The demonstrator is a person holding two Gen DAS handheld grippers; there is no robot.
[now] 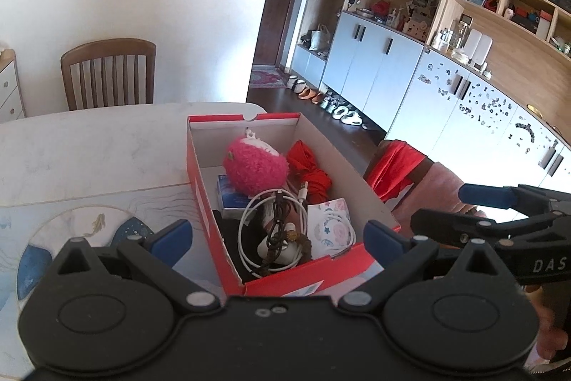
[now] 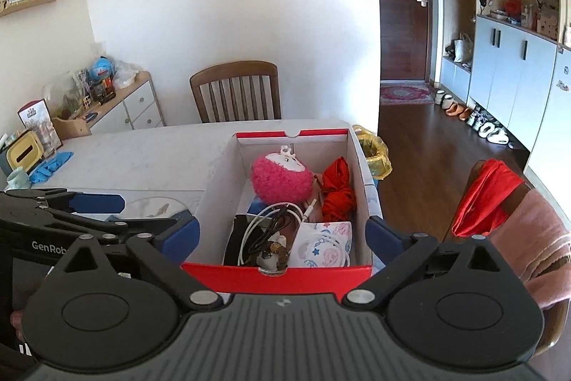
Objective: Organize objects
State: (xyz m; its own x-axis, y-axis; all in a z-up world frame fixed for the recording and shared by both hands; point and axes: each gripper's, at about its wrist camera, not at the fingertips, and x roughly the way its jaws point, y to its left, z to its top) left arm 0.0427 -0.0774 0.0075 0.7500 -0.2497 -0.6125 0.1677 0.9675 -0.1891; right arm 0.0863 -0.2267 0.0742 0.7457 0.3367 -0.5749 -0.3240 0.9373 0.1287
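**Both grippers empty at the near end of a filled shoebox**

- A red shoebox [image 2: 274, 277] is seen on the white table [image 2: 142, 152], near its right edge, lid off. Packed inside: a pink plush toy [image 2: 282, 179] at the far end, a red bundle of cloth [image 2: 339, 191] beside it on the right, a coiled white cable [image 1: 249, 220] with a black cable [image 2: 269, 231] laid across it, a patterned cloth pouch [image 2: 324, 247] at the near right, and a blue packet [image 1: 232, 199] partly buried under the plush.
- The right gripper [image 2: 282, 231] is held over the near end of the box, jaws spread as wide as they go, nothing between the pads. The left gripper [image 1: 276, 238] is likewise wide apart and empty, set at the near left corner.
- Judged: the sorting appears largely done; nothing loose is seen close by. Blue gloves [image 2: 51, 165] and a tissue holder [image 2: 25, 154] lie at the far left of the table, well apart from the box.
- If the box is to be shifted or tidied next, it should be taken by its walls from both sides at once, kept level, and the cable loops kept clear of the rim so nothing is dragged out.
- Writing: "GenRob…" is read on the left gripper's body in the right view; "DAS" on the right gripper's body in the left view. A label on the box's near end cannot be read.
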